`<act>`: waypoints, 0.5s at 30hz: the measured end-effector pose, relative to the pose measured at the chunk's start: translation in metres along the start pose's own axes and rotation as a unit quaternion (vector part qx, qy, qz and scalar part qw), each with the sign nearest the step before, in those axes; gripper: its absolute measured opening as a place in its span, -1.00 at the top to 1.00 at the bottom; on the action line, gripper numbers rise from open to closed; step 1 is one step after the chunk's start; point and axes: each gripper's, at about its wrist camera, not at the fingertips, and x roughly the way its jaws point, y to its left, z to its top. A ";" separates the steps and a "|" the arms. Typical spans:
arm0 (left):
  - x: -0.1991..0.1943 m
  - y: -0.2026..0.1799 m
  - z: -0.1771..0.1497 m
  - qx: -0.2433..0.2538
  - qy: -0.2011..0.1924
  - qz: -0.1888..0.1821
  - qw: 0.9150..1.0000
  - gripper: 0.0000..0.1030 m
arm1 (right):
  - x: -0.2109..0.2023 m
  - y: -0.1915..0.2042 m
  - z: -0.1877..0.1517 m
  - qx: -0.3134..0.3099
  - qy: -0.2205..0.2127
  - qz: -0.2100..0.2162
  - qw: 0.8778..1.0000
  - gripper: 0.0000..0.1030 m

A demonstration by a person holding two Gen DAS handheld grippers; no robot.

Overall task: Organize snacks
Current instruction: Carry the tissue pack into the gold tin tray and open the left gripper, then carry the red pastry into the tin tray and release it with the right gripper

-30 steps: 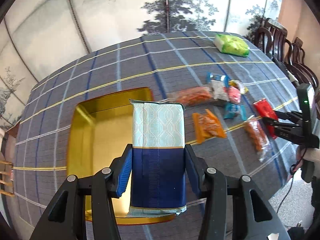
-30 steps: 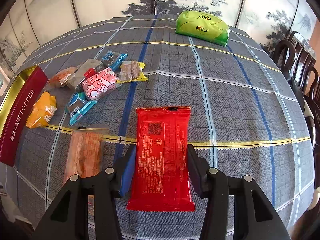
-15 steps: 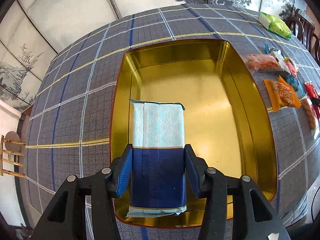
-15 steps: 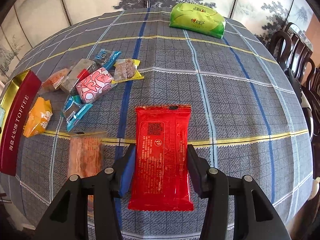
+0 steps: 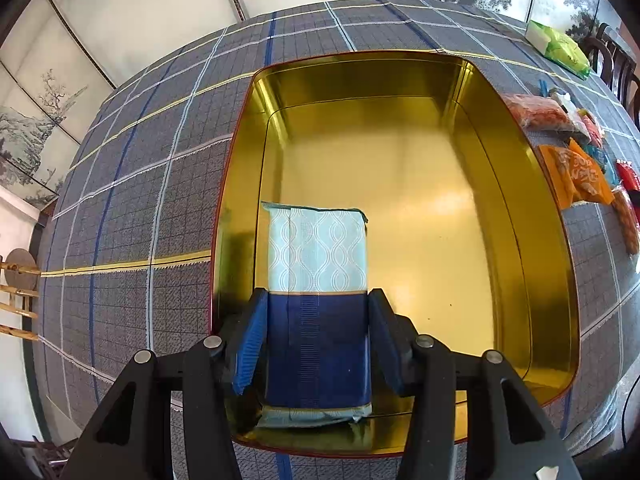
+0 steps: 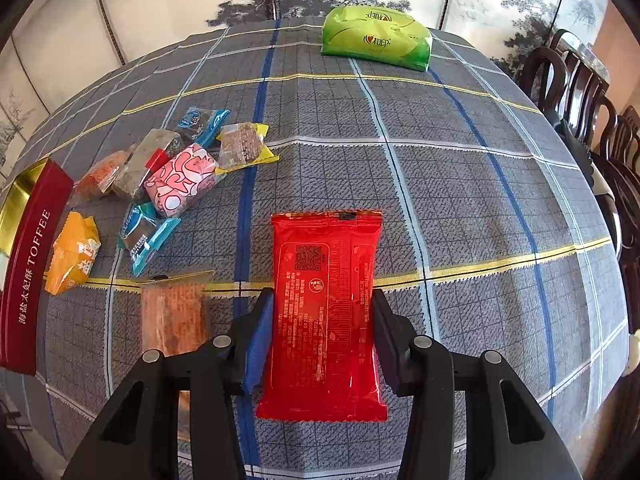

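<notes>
My L gripper [image 5: 316, 340] opening, blue pack [image 5: 318, 300] between pads, inside gold tin [image 5: 520, 208]. My R gripper [image 6: 322, 336] closing round red pack [image 6: 324, 312].

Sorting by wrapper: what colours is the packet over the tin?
Pale wavy-patterned blue over navy, left wrist view.

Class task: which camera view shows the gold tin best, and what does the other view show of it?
The left wrist view: the gold tin fills the picture, its whole inside open to sight. The right wrist view shows only its red outer wall and a strip of gold at the left edge.
</notes>
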 end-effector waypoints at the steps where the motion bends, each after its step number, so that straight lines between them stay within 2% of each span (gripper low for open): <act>1: -0.002 -0.001 0.000 0.000 -0.003 -0.001 1.000 0.06 | 0.000 -0.002 0.000 0.006 -0.001 0.002 1.000 0.11; 7: -0.011 -0.005 -0.002 0.002 -0.016 -0.010 1.000 -0.05 | -0.003 -0.006 -0.002 0.033 -0.008 0.009 0.999 0.12; 11: -0.023 -0.003 -0.004 -0.010 -0.033 -0.036 0.999 -0.21 | -0.012 -0.005 -0.002 0.052 -0.022 0.018 0.998 0.13; 13: -0.031 0.000 -0.005 -0.019 -0.049 -0.051 0.997 -0.23 | -0.019 -0.003 -0.001 0.059 -0.031 0.023 0.998 0.13; 15: -0.041 0.004 -0.006 -0.031 -0.067 -0.063 0.995 -0.35 | -0.029 0.003 0.000 0.062 -0.039 0.036 0.997 0.13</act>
